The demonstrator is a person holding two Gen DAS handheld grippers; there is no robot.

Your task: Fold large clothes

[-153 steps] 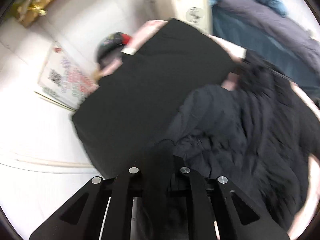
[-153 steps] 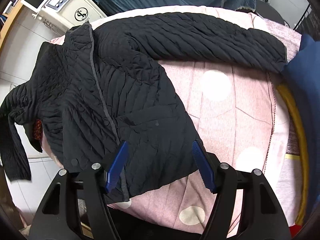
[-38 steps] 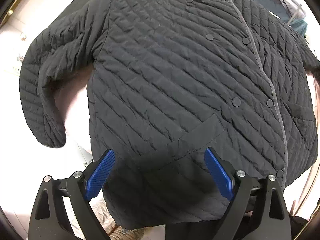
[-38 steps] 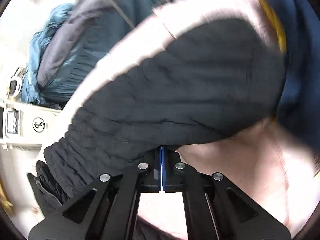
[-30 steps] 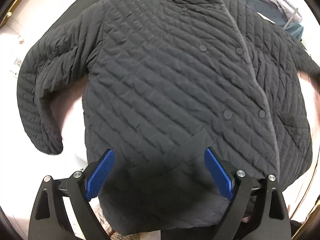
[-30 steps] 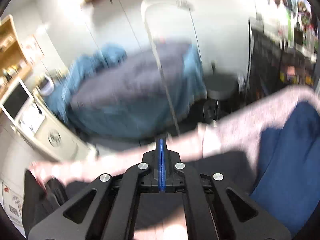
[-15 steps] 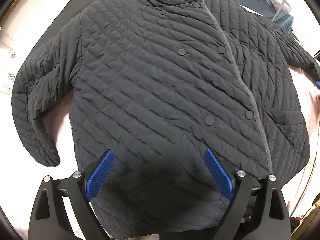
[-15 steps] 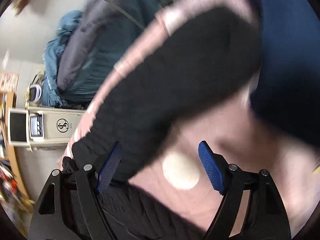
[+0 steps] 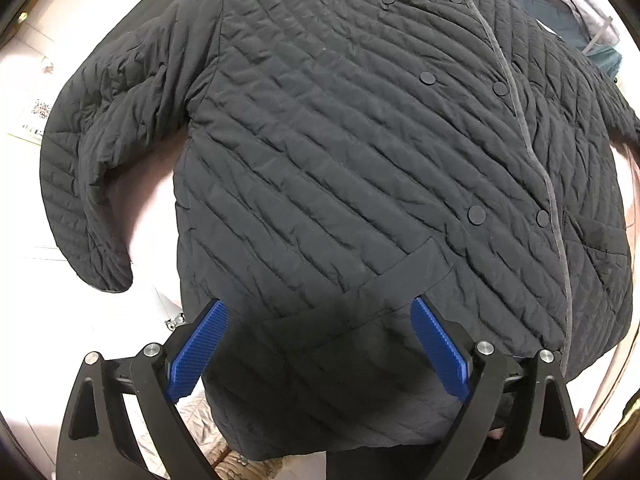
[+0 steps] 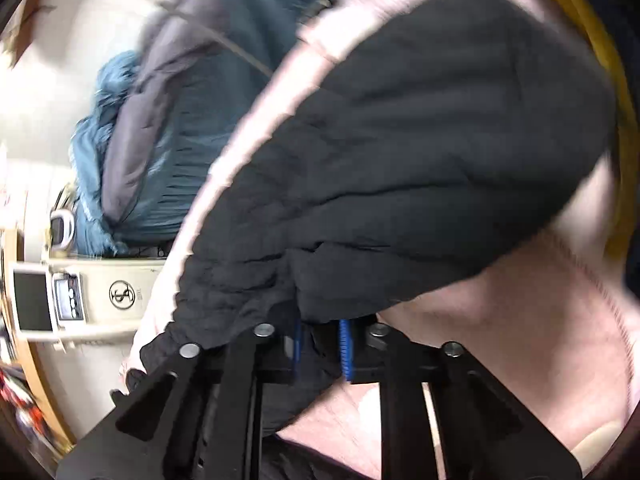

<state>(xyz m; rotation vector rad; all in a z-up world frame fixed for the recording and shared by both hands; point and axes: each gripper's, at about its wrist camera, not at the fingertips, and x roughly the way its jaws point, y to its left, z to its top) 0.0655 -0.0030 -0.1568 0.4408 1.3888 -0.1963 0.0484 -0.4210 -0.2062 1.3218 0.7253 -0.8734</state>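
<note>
In the left wrist view the quilted jacket (image 9: 360,160) lay spread face up, buttoned front showing, its sleeve (image 9: 100,152) bent down at the picture's left. The left gripper (image 9: 316,344) hung over the hem with its blue pads (image 9: 198,350) wide apart and nothing pinched between them, probably waiting over the lower edge so the body would stay flat while the other hand worked. Pink bedding (image 9: 140,216) showed between sleeve and body (pale floor beyond it).

In the right wrist view, which was blurred, the right gripper (image 10: 322,344) had its jaws closing, with dark quilted fabric of the jacket's other sleeve (image 10: 420,168) between the pads; I judged this a pinch at the sleeve's lower edge, taken so the sleeve could be carried in over the body. The jacket rested on the pink cover (image 10: 540,340). Behind stood a heap of blue and grey bedding (image 10: 168,128) and a cream machine (image 10: 104,296) with a small screen.
</note>
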